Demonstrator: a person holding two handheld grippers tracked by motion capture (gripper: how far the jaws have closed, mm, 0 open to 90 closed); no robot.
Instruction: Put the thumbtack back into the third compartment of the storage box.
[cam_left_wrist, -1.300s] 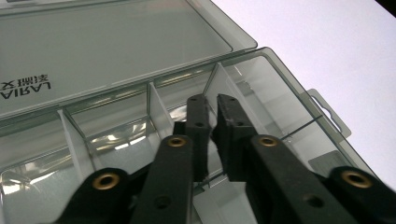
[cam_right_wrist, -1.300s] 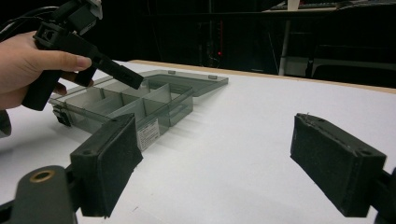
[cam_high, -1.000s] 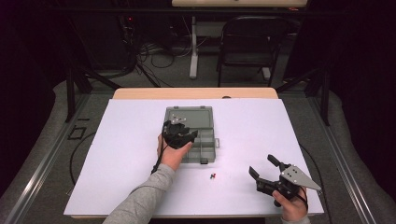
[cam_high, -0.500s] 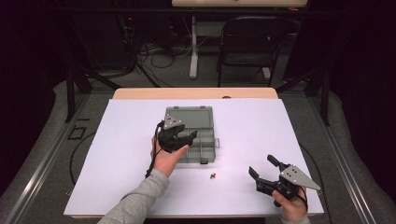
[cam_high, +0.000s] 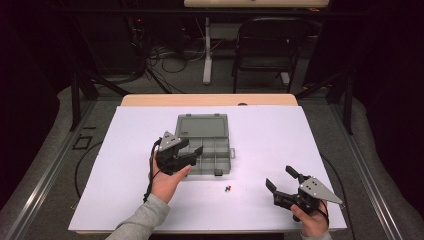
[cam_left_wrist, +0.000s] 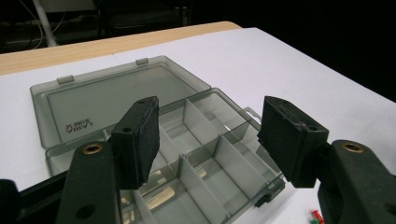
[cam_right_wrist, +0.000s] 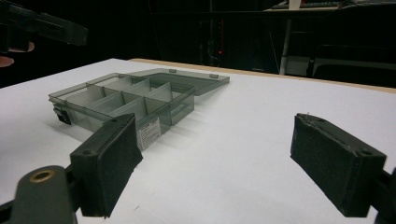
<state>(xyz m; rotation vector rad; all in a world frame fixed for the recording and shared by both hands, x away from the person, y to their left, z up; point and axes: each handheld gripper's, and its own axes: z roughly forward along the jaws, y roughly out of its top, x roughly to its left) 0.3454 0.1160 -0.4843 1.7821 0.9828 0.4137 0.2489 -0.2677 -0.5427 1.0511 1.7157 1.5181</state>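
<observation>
At table centre, open smoky-grey plastic compartment box (cam_high: 206, 145), lid flat. Left hand-held gripper (cam_high: 184, 154) spread, empty, hovering at its nine o'clock edge. Tiny red-green parts (cam_high: 227, 188) loose at six o'clock, seemingly unsorted. Right hand-held gripper (cam_high: 283, 180) spread, idle.

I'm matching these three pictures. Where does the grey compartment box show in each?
High view: compartment box at table centre, lid open toward the far edge, beside the left claw.
Left gripper view: box at centre, behind the jaws.
Right gripper view: box at upper left.
Shared landmark: black latch on its front.
</observation>
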